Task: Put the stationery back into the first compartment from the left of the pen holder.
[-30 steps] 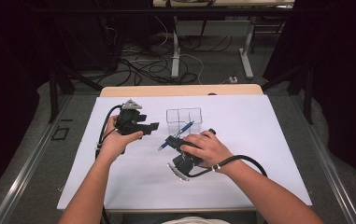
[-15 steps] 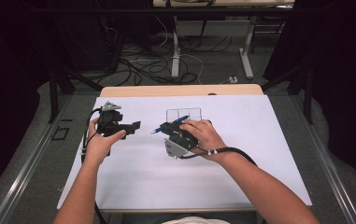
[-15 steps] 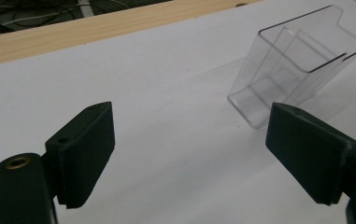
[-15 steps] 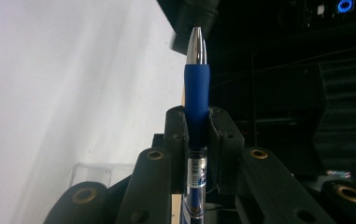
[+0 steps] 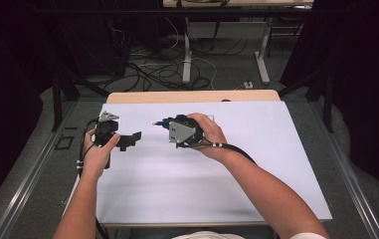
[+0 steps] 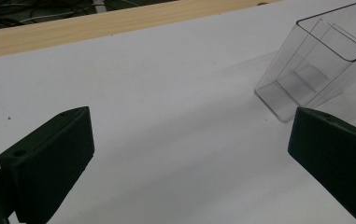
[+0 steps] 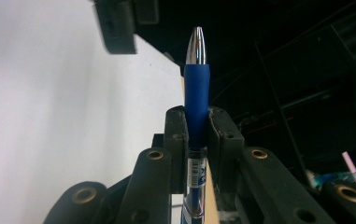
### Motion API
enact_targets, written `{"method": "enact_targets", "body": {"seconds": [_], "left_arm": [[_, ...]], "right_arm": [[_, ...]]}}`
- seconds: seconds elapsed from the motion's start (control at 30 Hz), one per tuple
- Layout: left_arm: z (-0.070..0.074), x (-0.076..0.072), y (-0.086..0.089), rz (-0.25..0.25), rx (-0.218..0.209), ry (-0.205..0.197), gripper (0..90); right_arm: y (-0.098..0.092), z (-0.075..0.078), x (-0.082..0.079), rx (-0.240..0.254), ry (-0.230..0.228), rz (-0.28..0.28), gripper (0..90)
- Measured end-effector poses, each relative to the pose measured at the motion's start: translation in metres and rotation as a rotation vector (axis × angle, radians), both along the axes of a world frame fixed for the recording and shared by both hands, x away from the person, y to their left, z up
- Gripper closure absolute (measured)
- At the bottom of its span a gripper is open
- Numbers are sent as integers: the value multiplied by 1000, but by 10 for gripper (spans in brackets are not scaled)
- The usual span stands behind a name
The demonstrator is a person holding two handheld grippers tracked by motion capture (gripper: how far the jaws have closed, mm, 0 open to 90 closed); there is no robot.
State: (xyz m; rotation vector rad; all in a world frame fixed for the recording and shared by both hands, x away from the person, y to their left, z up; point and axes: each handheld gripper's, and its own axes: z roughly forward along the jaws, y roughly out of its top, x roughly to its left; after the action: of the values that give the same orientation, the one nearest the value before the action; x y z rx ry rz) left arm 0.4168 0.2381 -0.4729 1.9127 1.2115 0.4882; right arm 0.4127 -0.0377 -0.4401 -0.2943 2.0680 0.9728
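R tongs on the pen, L tongs empty

Our right gripper [image 7: 196,128] clamps a blue pen [image 7: 197,88] w/ silver tip poking past the jaws, held over the white table [image 5: 177,189] near its far edge. Our left gripper [image 6: 189,154] has just been opening: jaws wide apart, nothing btwn them, clear plastic holder [image 6: 316,60] standing ahead to its right.

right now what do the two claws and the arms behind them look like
Both are black plastic. The left claw has blocky, wedge-shaped jaws with small round holes. The right claw has brass-ringed screw holes along its linkage and a grey three-cornered plate on top. A black cable trails from each. Forearms are bare, without sleeves.
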Motion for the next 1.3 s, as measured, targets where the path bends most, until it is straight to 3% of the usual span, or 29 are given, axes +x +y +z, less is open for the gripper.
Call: {"method": "enact_targets", "body": {"seconds": [0.23, 0.67, 0.8, 0.83, 1.1, 1.3], "left_arm": [[-1, -1, 1, -15, 29, 8, 1], [-3, -1, -1, -15, 26, -4, 1], [-3, -1, -1, -31, 43, 14, 1], [-5, -1, -3, -20, 29, 12, 1], [-6, 0, -3, -22, 45, 11, 1], [-6, 0, -4, -36, 51, 23, 1]], "right_arm": [[3, 5, 20, 155, 139, -34, 791], [-5, -4, 49, 392, 402, -112, 791], [-8, -10, 55, 396, 439, -151, 791], [-8, -10, 55, 391, 446, -158, 791], [-16, -20, 54, 374, 475, -202, 789], [-26, -27, 54, 388, 502, -235, 765]]}}
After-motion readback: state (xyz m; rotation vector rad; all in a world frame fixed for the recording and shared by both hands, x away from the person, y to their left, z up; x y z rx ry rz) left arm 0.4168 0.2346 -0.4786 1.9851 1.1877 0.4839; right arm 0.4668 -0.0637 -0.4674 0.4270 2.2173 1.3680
